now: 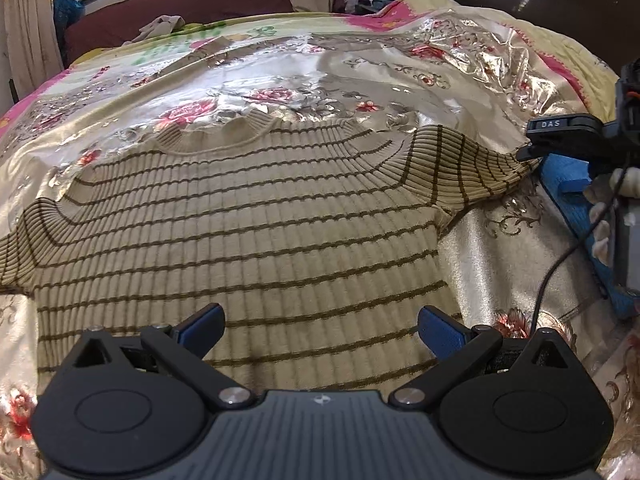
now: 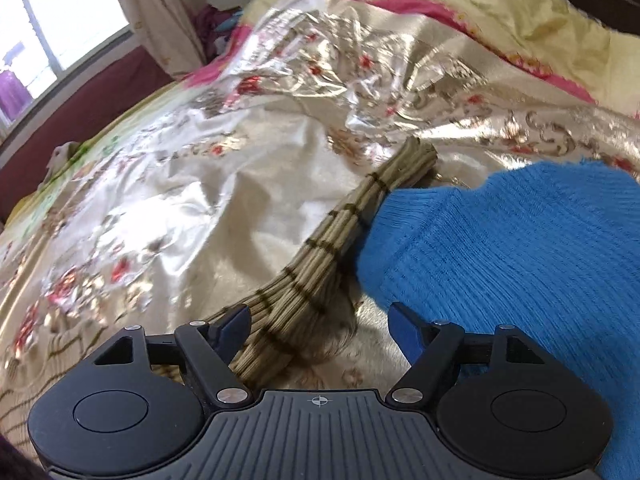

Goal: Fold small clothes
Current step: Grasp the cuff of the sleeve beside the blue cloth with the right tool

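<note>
A beige knit sweater with thin brown stripes lies flat on the bed, collar toward the far side. My left gripper hovers open over its lower body, nothing between the blue pads. In the right wrist view the sweater's right sleeve is bunched narrow and runs away from the camera. It passes between the fingers of my right gripper close to the left pad. Those jaws stand wide and do not press on it. From the left wrist view, the right gripper sits at the sleeve's outer end.
A blue knit garment lies right of the sleeve, partly over it. The shiny floral bedspread is wrinkled at the far right. A dark red sofa and a window stand beyond the bed. A black cable hangs by the right hand.
</note>
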Demonstrator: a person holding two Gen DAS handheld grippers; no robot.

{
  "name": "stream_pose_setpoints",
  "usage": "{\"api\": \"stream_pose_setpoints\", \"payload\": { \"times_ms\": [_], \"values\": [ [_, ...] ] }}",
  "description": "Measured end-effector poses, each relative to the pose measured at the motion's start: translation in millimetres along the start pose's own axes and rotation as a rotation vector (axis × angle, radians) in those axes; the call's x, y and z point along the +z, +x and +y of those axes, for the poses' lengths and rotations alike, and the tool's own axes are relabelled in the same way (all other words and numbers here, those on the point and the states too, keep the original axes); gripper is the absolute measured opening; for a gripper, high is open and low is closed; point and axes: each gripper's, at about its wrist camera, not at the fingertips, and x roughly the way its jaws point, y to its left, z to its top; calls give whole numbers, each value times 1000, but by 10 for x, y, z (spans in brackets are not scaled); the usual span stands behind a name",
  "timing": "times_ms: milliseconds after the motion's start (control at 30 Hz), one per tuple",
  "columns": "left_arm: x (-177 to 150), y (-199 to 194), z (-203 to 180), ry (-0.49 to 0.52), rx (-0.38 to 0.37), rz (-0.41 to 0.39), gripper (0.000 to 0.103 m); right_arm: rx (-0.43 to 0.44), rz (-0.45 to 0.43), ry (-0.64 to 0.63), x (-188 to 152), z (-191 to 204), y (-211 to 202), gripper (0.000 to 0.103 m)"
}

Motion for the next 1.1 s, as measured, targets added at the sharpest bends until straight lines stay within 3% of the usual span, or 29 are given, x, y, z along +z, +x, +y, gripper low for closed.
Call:
{"api": "stream_pose_setpoints", "payload": {
  "times_ms": [233,400,500,533,800,1100],
  "values": [
    [-44,15,-6,-17,-13,22,103,-11,26,130,142,-121,191,61],
    [-45,-53,2,-23,-14,12,103,-25,39,146,176,-197,190,36],
    [-63,-110,25,-22,-8,5,103,32,37,131,159,-232,124,9],
    [-78,-123,31,-20,-2,5,103,60,30,128,154,-232,92,6],
    [-165,-245,121,-39,8,8,103,109,-36,-3,195,160,-174,6],
    [-231,-405,238,-63,-1,-17,103,195,-52,-129,90,681,-477,6]
  ]
}}
